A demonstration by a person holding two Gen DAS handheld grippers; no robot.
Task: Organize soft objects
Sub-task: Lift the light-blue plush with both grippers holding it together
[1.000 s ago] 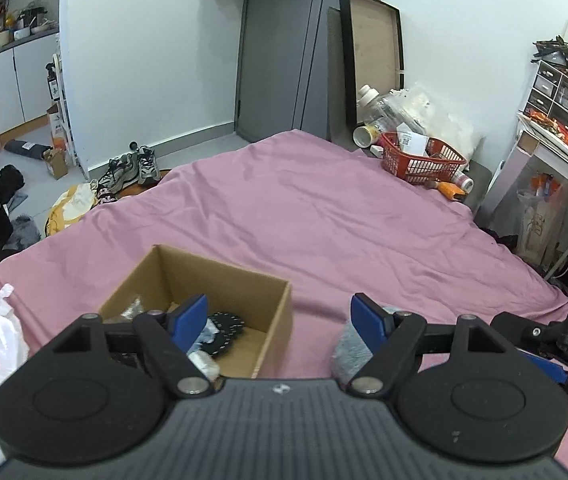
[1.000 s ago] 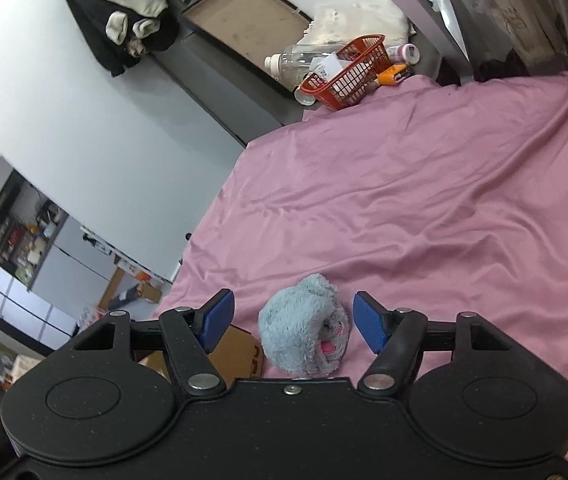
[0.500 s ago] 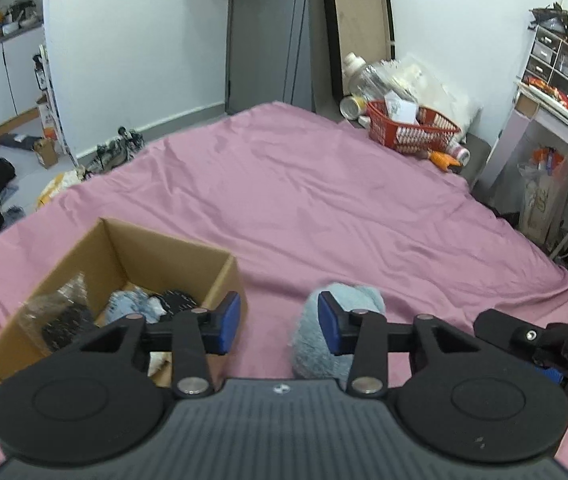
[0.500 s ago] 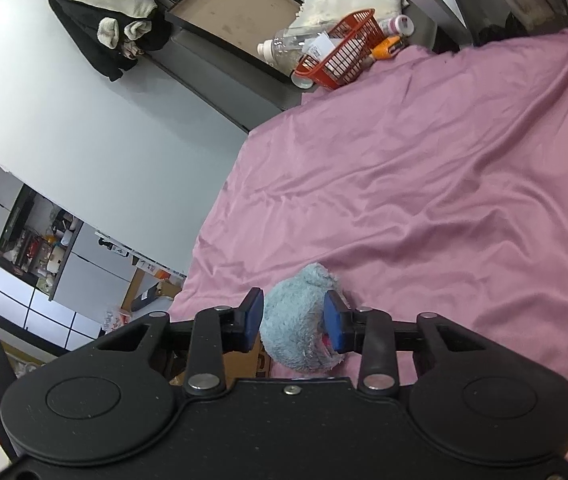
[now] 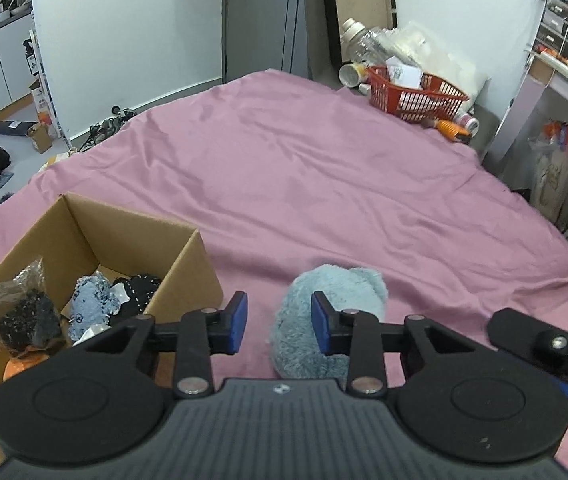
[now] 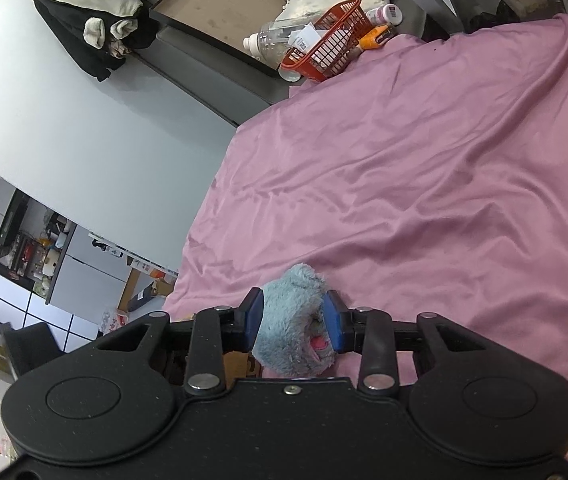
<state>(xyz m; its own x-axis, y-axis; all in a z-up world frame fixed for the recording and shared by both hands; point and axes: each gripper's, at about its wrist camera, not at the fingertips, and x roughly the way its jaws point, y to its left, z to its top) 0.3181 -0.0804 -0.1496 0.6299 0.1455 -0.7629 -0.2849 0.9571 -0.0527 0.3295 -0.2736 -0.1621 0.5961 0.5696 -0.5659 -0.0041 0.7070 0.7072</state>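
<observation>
Gripping blue plush toy, right claw

1. Left gripper: matte black body, ribbed grey-black top plate with a small pale logo, two round discs at the sides.
2. Blue pads tip its black fingers; silver pivot screws show.
3. Right gripper: same black build, blue pads, silver screws.

Bedroom; pink-sheeted bed
</observation>
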